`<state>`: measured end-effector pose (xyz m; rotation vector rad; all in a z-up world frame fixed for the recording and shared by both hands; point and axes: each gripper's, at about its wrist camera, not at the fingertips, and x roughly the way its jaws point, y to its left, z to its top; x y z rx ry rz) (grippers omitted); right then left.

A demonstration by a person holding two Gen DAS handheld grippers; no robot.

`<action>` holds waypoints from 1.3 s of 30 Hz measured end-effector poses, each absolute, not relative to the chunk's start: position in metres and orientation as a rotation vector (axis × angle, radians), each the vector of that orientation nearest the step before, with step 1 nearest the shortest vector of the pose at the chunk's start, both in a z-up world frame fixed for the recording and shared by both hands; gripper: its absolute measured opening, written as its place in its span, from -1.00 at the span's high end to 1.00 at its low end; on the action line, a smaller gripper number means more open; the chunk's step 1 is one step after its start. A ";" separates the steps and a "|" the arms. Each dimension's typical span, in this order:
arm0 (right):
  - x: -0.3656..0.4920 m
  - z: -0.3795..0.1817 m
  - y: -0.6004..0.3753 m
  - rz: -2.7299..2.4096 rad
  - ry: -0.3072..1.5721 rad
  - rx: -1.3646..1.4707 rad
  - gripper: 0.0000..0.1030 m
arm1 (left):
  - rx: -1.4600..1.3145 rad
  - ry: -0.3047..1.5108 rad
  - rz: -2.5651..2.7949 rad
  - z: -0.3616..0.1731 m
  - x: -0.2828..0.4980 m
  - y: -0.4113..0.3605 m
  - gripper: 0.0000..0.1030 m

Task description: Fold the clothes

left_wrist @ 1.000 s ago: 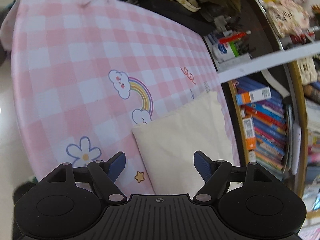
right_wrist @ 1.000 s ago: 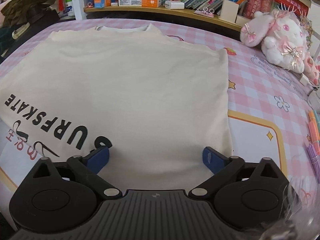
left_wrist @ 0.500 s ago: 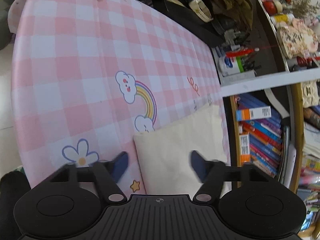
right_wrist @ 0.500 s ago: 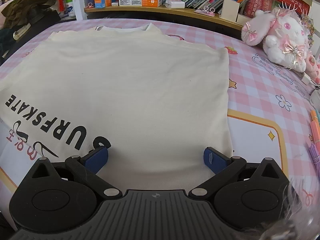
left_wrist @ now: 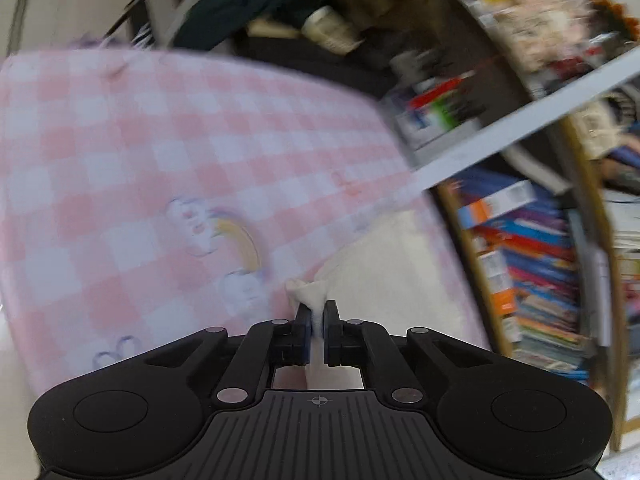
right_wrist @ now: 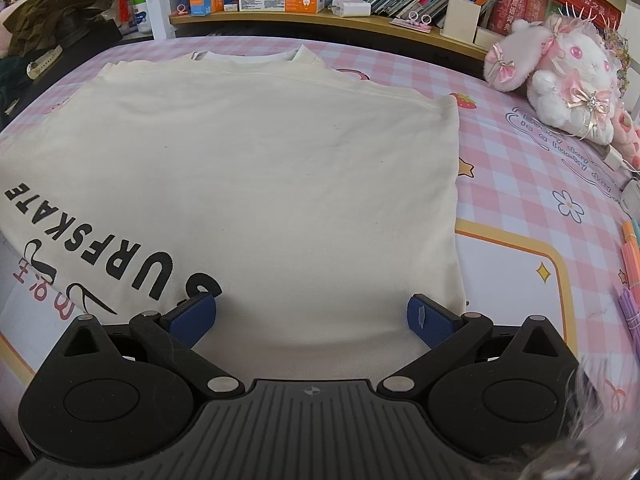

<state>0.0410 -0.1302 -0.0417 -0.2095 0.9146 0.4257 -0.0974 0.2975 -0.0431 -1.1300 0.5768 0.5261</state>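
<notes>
1. Cream shirt lies flat on the pink surface.
2. Left gripper fingers, wide apart a second ago, are now clamped on the shirt's corner, bunching it.
3. Right gripper unchanged: fingers spread over the hem, gripping nothing.
4. Fold can likely start.

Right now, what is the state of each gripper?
Left gripper: shut on a corner of the cream shirt.
Right gripper: open, holding nothing.

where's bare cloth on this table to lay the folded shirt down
Widest bare patch: the pink checked tablecloth left of the cream shirt, around the rainbow print. A narrower strip lies between the shirt's right edge and the pens. Crowded by the plush rabbit and along the bookshelf.
</notes>
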 end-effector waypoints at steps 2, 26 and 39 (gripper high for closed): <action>0.041 -0.042 -0.130 0.426 0.915 -0.210 -1.00 | -1.171 0.616 0.552 -0.055 -0.098 0.305 0.91; 0.038 -0.040 -0.130 0.376 0.905 -0.187 -0.99 | -1.201 0.673 0.486 -0.066 -0.096 0.319 0.62; 0.002 -0.001 -0.003 0.449 0.804 -0.250 -0.96 | -1.227 0.846 0.222 -0.079 -0.080 0.360 0.61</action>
